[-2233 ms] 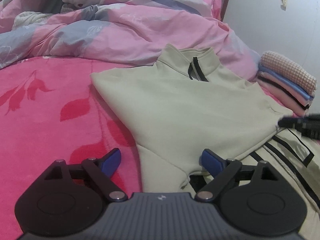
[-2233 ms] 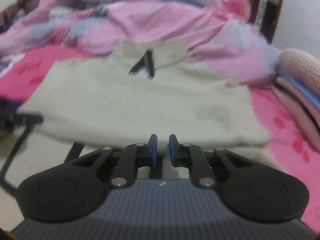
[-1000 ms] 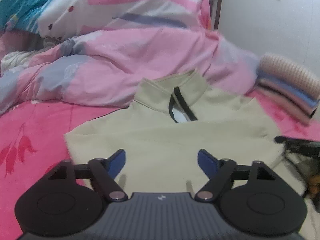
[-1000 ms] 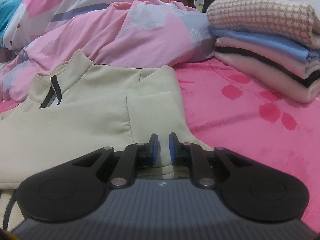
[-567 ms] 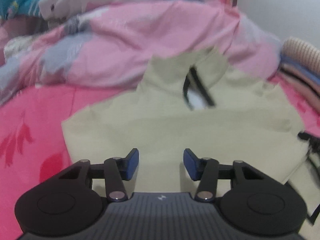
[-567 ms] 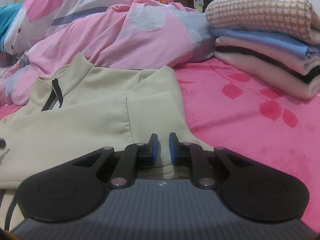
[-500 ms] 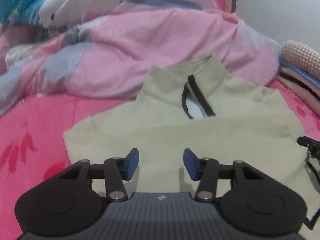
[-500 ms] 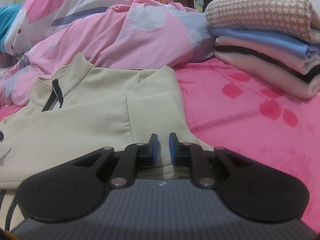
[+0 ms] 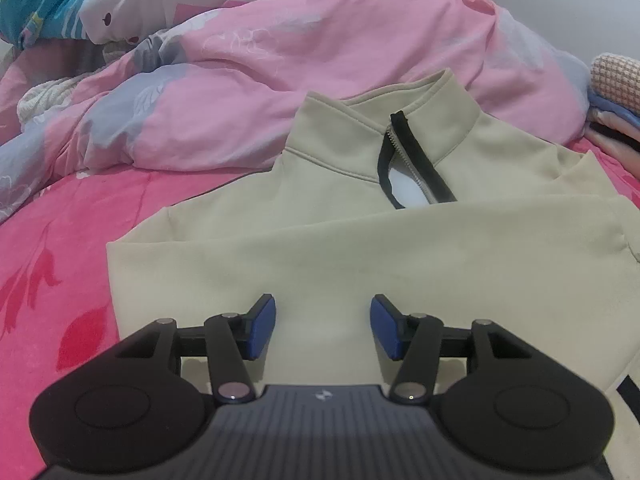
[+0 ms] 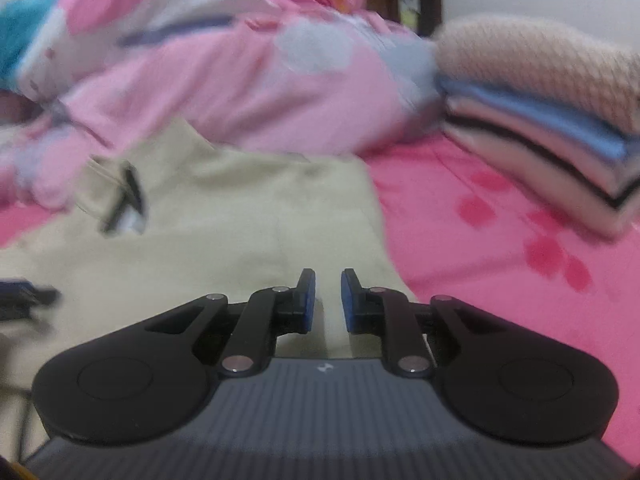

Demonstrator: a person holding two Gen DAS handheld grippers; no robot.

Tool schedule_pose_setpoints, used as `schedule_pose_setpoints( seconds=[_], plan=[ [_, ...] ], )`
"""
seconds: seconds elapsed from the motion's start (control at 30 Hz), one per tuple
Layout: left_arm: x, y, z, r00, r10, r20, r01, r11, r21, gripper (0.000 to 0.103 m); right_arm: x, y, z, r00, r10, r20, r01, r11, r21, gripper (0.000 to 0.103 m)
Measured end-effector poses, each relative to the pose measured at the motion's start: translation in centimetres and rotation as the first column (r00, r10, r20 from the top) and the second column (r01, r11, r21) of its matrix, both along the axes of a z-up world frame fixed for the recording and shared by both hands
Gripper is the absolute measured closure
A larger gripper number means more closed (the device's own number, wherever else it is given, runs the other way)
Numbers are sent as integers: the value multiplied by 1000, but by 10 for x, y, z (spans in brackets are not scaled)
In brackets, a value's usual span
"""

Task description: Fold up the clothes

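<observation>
Here the beige zip-neck pullover point(image 9: 360, 248) was seen spread flat on the pink bedspread point(image 9: 48, 240), its collar lying against the rumpled pink duvet point(image 9: 260, 80). The left gripper point(image 9: 323, 330) was held above the garment's lower part, jaws parted and just widened, nothing pinched. The right gripper point(image 10: 328, 300) was held at the pullover's right edge, blurred, jaws opened a narrow gap, no cloth visibly clamped. Folded clothes point(image 10: 540, 120) were stacked nearby.

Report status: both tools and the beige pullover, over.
Left tool open over beige pullover, jaws just reopened slightly, nothing gripped. Right tool nearly closed, grip unclear. Nothing blocking.
</observation>
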State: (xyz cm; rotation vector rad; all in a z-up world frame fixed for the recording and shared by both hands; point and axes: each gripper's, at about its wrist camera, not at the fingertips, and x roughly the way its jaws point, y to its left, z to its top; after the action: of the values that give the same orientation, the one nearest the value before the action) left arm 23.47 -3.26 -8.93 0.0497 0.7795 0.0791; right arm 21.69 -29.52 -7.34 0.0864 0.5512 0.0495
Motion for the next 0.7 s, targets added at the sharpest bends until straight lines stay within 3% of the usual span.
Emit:
schedule_pose_setpoints(
  seconds=[0.17,0.3,0.53,0.7],
  plan=[
    [1,-1,0,1000,0,-2,0,1000,4,47,23,40,6,992,128,-4,-128,989,-73,89],
    [2,-1,0,1000,0,-3,0,1000,5,47,58,44,-29,983,114,-142,-128,987,-97,89],
    [1,-1,0,1000,-3,-2,3,1000,11,47,59,45,-18,985,116,-129,-127,989,-80,88],
    [1,-2,0,1000,-4,-2,4,1000,15,47,77,37,-31,984,109,-138,-118,991,-60,88]
  ],
)
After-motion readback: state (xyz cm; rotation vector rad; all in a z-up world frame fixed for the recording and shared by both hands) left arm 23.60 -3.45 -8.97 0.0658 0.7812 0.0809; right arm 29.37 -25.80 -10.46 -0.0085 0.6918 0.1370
